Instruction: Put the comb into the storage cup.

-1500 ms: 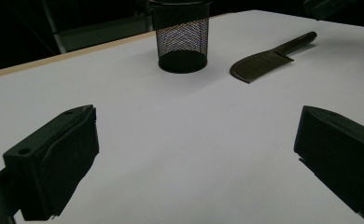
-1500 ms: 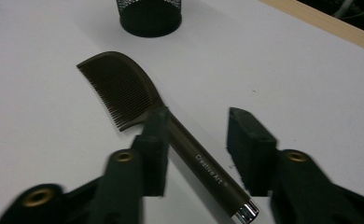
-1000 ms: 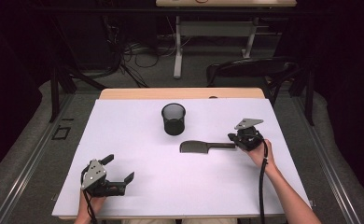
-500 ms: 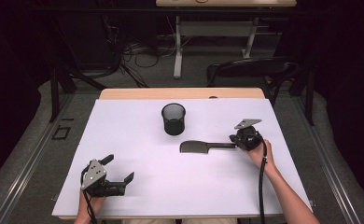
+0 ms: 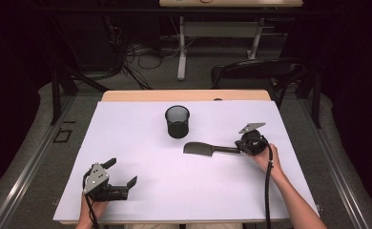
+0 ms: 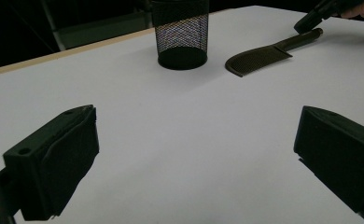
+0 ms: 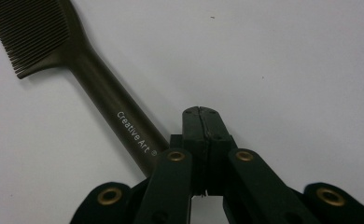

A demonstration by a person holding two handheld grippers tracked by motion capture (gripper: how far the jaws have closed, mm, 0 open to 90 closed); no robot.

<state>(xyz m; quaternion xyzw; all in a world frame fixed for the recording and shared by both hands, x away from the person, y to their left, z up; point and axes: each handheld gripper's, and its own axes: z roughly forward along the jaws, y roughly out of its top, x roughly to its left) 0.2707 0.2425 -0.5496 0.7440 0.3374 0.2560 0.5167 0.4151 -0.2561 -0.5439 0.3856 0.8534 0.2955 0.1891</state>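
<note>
The right gripper (image 7: 200,112) has its jaws pressed together, empty. Just to their left a dark comb (image 7: 84,70) lies on the white table (image 7: 287,60), handle running under the gripper.

Bright overhead light on white table (image 5: 141,143), dark surrounds, soft shadows, pics slightly soft.

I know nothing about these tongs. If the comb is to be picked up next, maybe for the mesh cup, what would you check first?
1. Right tongs open for the handle: not ok, they are shut, with the handle beside them.
2. Comb flat on the table, nothing on it: ok.
3. Mesh cup upright: ok.
4. Cup empty: cannot tell, its inside is dark.
5. Left tongs open and well away from the comb: ok.
</note>
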